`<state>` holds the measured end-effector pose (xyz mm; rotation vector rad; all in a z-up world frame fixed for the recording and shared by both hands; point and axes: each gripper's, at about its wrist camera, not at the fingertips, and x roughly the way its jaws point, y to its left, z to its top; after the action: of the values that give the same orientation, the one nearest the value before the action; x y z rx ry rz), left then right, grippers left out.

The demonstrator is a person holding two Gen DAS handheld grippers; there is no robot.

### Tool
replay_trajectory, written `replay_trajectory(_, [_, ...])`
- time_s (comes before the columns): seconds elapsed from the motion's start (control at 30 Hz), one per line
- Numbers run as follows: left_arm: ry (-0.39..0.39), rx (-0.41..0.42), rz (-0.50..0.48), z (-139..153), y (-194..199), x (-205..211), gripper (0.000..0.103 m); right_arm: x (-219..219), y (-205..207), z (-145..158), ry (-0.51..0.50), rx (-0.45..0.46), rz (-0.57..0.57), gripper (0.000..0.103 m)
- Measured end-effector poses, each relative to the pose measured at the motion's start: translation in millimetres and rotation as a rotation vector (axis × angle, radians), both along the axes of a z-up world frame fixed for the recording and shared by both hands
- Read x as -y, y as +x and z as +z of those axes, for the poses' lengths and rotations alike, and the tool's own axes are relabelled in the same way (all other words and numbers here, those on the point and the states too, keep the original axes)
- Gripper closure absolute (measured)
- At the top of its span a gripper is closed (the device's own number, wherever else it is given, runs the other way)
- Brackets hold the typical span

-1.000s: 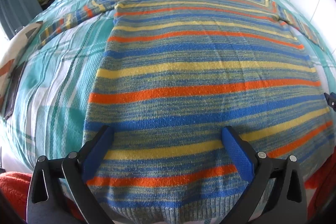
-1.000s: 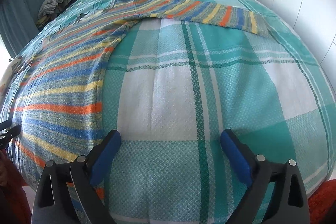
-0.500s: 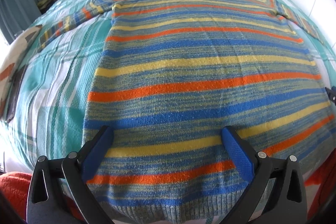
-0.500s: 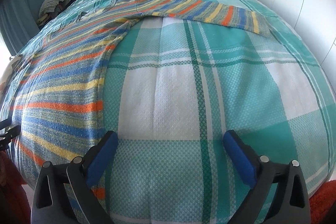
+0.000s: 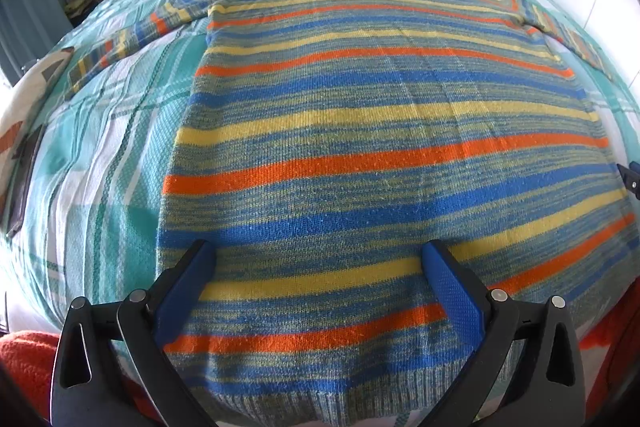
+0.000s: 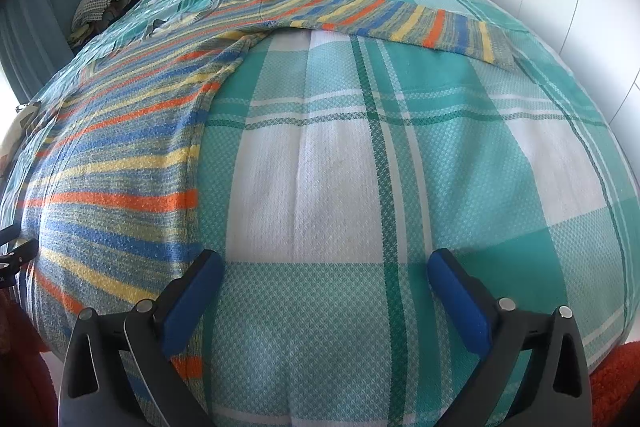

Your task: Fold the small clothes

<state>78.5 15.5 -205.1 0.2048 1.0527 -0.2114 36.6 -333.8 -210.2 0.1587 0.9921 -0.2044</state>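
1. Plainly, the striped sweater (image 5: 360, 147) lies flat and face-up on the plaid bedspread (image 6: 400, 167), its hem at the near edge of the bed and its neckline towards the headboard; both sleeves are spread out sideways. That layout looks like the start of a fold, with nothing yet turned over.
2. The left gripper (image 5: 316, 275) hovers over the sweater's hem band, its blue fingers (image 5: 452, 291) spread wide with nothing between them; the knit lies beneath them, not pinched.
3. The right gripper (image 6: 320, 287) hangs just beside the sweater's side seam, over bare bedspread. Its jaws have just been opening and now stand wide, with no cloth between them.
4. Both tools being parted and low near the hem suggests they are placed to take the bottom corners or a side edge next.
5. Around the sweater: a sleeve (image 6: 400, 23) lies stretched across the bedspread beyond the right gripper, a bundle of checked cloth (image 6: 104, 3) sits off the far corner of the bed, and a patterned pillow (image 5: 24, 115) lies past the other sleeve.
6. Nothing rests on the sweater; the outstretched sleeves are the only parts needing to be brought in first.
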Motion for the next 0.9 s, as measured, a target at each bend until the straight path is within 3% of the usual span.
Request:
replay_trajectory(0.2, [-0.027,-0.001,-0.006,12,-1,-1,0.001,-1,-1,1,0.005,-0.004,0.001,0.001])
replay_trajectory(0.3, [-0.124,0.097,-0.035,36,-11,-3,0.001,6,-4,13,0.056,0.001,-0.009,0.003])
replay_trajectory(0.33, [-0.133,0.125,-0.036,41,-13,-4,0.001,14,-10,23,0.114,0.047,-0.026,0.004])
replay_trajectory(0.43, [-0.13,0.207,-0.038,53,-19,-3,0.001,55,-19,50,0.256,0.203,-0.105,0.004])
replay_trajectory(0.5, [-0.126,0.224,-0.036,54,-19,-3,0.001,93,-13,62,0.313,0.258,-0.154,0.004])
replay_trajectory(0.57, [-0.128,0.215,-0.035,52,-17,-2,0.001,145,3,71,0.355,0.279,-0.239,0.015])
replay_trajectory(0.67, [-0.114,0.202,-0.037,47,-14,0,0.001,212,35,73,0.415,0.245,-0.316,0.039])
replay_trajectory(0.77, [-0.089,0.208,-0.044,45,-14,1,0.001,256,69,61,0.497,0.177,-0.361,0.041])
replay_trajectory(0.9, [-0.071,0.188,-0.051,40,-13,2,0.001,271,95,37,0.593,0.127,-0.401,0.04])
